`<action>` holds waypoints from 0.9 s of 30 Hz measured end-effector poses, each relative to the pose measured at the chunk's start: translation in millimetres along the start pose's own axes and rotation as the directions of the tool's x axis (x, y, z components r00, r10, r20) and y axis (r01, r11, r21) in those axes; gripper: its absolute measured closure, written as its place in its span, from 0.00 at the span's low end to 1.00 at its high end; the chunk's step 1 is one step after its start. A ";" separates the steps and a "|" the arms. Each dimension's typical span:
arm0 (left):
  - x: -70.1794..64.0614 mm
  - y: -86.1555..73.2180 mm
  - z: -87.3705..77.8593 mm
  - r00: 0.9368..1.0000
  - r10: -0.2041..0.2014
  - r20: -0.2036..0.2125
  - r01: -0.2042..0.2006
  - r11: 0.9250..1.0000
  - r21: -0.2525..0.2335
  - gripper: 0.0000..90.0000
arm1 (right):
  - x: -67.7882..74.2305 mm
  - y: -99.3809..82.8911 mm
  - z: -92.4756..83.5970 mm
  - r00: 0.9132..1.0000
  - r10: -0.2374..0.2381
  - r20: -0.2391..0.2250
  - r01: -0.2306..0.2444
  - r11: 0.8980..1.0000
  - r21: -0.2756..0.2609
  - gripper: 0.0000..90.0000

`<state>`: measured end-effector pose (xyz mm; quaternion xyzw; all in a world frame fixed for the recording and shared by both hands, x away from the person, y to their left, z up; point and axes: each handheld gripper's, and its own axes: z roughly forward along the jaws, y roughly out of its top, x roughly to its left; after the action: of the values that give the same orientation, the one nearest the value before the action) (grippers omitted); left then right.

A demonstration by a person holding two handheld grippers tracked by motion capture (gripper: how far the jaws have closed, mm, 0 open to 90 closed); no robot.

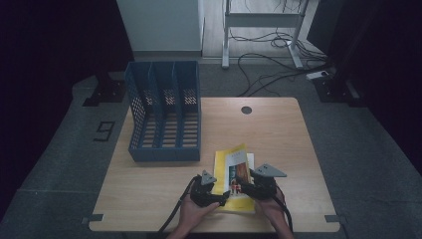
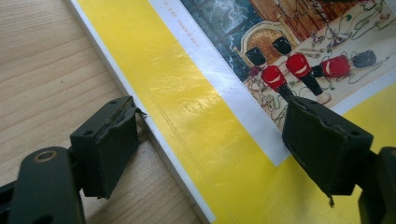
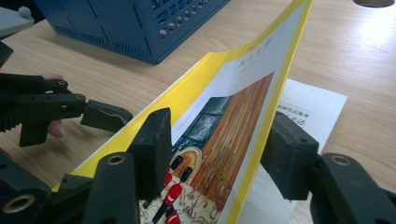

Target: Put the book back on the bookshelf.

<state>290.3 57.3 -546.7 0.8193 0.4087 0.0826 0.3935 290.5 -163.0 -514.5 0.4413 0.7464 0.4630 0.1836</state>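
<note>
You've lifted one edge of the single yellow book (image 1: 233, 174), low in the high view's centre. Your right gripper (image 3: 215, 154) straddles its raised cover, jaws apart — no clamp yet. Your left gripper (image 2: 205, 149) stands open across the spine edge. Filing it in the one blue three-slot rack (image 1: 164, 112), upper left, remains.

Both hands come in from the near edge in the high view, close together, each wrapped around a gripper from below. The left gripper (image 1: 219, 198) points toward the right one, its fingers (image 2: 109, 144) standing apart, one low by the surface and the other higher up. The right gripper (image 1: 240, 188) points toward the left one, its fingers (image 3: 152, 149) spread with a gap between them. A cable trails back from each gripper along the forearm.
</note>
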 end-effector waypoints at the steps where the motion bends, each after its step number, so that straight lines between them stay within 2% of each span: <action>1: 0.0 0.0 0.0 1.000 0.000 0.000 0.000 1.000 0.000 0.20 | -0.5 0.2 1.3 1.000 -0.003 0.000 0.003 1.000 0.002 0.51; 5: 0.2 -0.2 0.0 1.000 -0.001 0.002 0.001 1.000 -0.001 0.20 | -6.1 0.6 6.2 1.000 -0.008 -0.002 0.008 1.000 0.010 0.54; 12: 0.6 -0.4 0.3 1.000 -0.002 0.003 0.002 1.000 -0.003 0.20 | -24.5 -0.8 13.0 0.999 0.039 -0.007 -0.039 0.999 0.033 0.55; 16: 0.7 -0.4 0.3 1.000 0.000 0.004 0.000 1.000 -0.004 0.20 | -34.2 0.3 14.7 0.999 0.050 -0.012 -0.049 0.998 0.038 0.57; 21: 0.7 -0.3 0.4 1.000 0.000 0.003 0.000 1.000 -0.003 0.20 | -34.0 1.1 24.2 0.997 0.059 -0.040 -0.056 0.996 0.064 0.59; 27: 0.7 -0.5 0.4 1.000 0.000 0.004 0.000 1.000 -0.004 0.20 | -32.7 0.5 28.0 0.998 0.053 -0.043 -0.050 0.995 0.082 0.61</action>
<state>290.6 57.8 -547.4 0.8186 0.4079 0.0817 0.3961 327.6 -175.2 -532.5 0.4570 0.7569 0.4467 0.1367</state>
